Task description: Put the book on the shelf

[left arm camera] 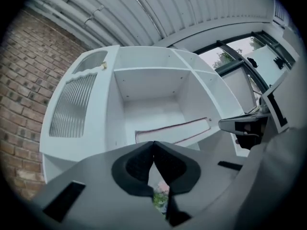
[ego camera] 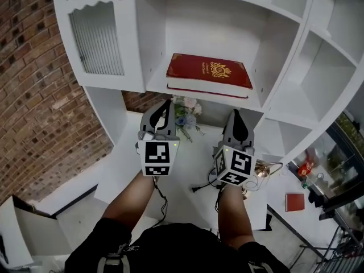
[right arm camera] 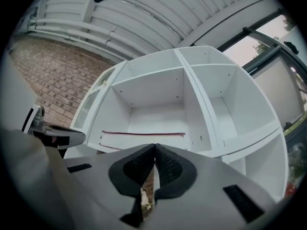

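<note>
The flowers (ego camera: 187, 118) are half hidden behind the left gripper (ego camera: 165, 104) — only some blooms show. The shelf unit (ego camera: 273, 50) runs off the top edge, and the clutter (ego camera: 307, 168) at right is too small to tell.

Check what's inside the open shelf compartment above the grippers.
Only the red book, lying flat with its cover up on the compartment floor. The back and side walls are bare. Anything beneath the book is covered.

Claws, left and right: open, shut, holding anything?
Left claw: closed, holding nothing.
Right claw: closed, holding nothing.
</note>
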The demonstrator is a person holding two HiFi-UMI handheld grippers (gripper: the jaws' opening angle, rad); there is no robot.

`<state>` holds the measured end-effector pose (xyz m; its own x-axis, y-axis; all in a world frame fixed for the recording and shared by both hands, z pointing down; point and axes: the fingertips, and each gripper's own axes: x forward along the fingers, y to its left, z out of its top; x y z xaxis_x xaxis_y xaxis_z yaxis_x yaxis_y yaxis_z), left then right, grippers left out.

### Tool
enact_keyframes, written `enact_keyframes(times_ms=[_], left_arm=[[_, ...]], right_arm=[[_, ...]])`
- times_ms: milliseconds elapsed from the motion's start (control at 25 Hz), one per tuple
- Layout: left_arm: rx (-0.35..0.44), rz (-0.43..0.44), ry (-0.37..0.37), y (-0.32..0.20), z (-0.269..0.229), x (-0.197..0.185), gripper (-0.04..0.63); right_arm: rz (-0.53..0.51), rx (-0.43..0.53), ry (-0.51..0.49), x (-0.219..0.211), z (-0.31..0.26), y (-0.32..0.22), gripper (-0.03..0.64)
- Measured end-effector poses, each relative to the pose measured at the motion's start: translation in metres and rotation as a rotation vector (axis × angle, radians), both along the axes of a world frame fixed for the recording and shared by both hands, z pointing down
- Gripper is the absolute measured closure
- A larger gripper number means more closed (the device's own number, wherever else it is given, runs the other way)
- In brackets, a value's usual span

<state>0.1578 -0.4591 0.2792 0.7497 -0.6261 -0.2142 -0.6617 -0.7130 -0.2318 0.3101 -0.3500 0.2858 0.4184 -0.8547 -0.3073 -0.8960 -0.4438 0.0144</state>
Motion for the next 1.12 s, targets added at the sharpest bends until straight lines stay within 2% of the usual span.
enact_keyframes(times_ms=[240, 360, 600, 1120], left_arm=[[-0.161, 0.042, -0.036, 0.013, 0.066, -0.007, 0.581], [-0.213, 0.049, -0.036, 0.016, 0.087, -0.013, 0.582], [-0.227, 0.048, -0.050, 0.025, 0.095, -0.018, 0.581], [-0.236, 0.070, -0.062, 0.037, 0.095, -0.021, 0.581]], right_arm=[[-0.091, -0.042, -0.033, -0.024, 0.046, 0.002, 0.601], [-0.124, -0.048, -0.072, -0.032, 0.062, 0.006, 0.601], [-0.161, -0.070, -0.089, -0.042, 0.070, 0.009, 0.603], [-0.162, -0.087, -0.099, -0.052, 0.076, 0.016, 0.603]])
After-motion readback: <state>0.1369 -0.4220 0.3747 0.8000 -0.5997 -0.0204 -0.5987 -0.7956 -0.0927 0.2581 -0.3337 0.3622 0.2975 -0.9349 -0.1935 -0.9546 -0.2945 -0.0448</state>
